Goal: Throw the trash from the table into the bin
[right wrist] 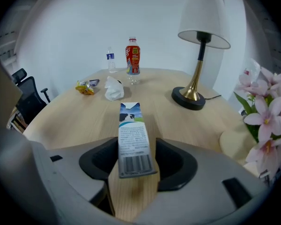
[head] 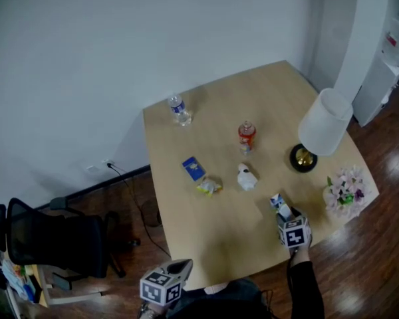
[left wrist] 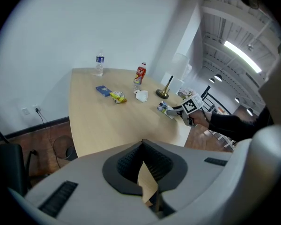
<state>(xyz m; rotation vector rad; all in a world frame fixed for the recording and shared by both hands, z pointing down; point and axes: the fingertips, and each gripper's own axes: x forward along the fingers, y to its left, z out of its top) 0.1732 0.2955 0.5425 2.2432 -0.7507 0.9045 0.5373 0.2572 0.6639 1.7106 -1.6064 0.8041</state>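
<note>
A small milk carton [right wrist: 133, 139] with a cow picture lies lengthwise between my right gripper's [right wrist: 134, 162] jaws, and both pads touch its sides just above the table [head: 206, 244]. The head view shows this carton [head: 277, 203] near the table's front right edge. Farther in lie a crumpled white tissue [head: 246, 177], a yellow wrapper [head: 208, 187] and a blue packet [head: 193, 168]. A red-labelled bottle [head: 246, 137] and a water bottle [head: 179, 109] stand upright. My left gripper [left wrist: 143, 146] hangs shut and empty off the table's front edge. No bin is in view.
A lamp with a white shade [head: 326, 121] and a bunch of pink flowers [head: 344, 191] stand at the table's right side. A black office chair [head: 53, 244] stands on the wooden floor to the left. White walls run behind the table.
</note>
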